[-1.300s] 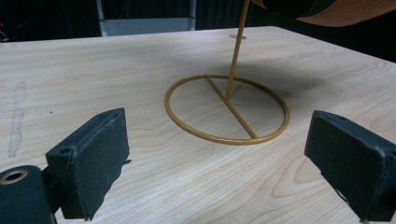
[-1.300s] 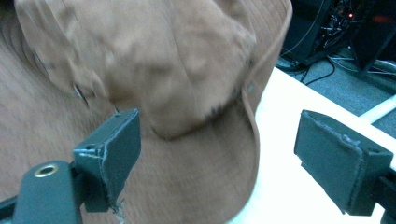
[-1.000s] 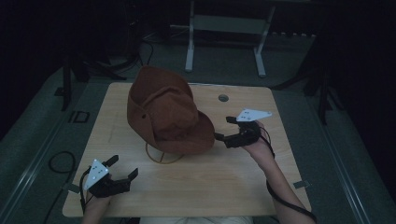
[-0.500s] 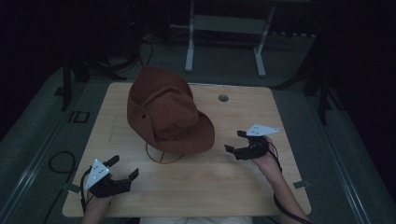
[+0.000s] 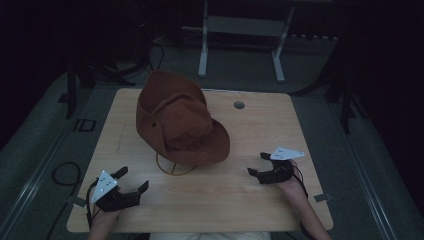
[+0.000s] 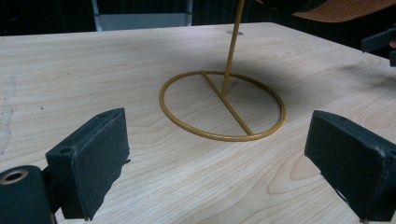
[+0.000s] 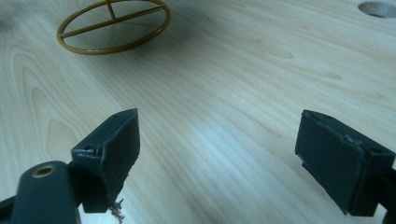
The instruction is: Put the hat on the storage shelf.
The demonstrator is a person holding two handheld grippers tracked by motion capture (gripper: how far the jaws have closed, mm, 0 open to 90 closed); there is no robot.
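Brown hat (image 5: 180, 122) from above, gold stand (image 6: 223, 106) ring seen between left jaws

Black grippers (image 5: 129, 186) with grey triangular plates, black padded fingers (image 6: 95, 156).

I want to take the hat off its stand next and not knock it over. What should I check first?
1. Left gripper open: ok, jaws wide apart with nothing between.
2. Right gripper open: ok, jaws apart with nothing between.
3. Brown hat seated on the gold wire stand: ok, though it leans.
4. Stand's ring flat on the wooden table: ok.
5. Both grippers apart from the hat: ok.
6. How firmly the hat sits on the stand's top: cannot tell, hidden under the hat.
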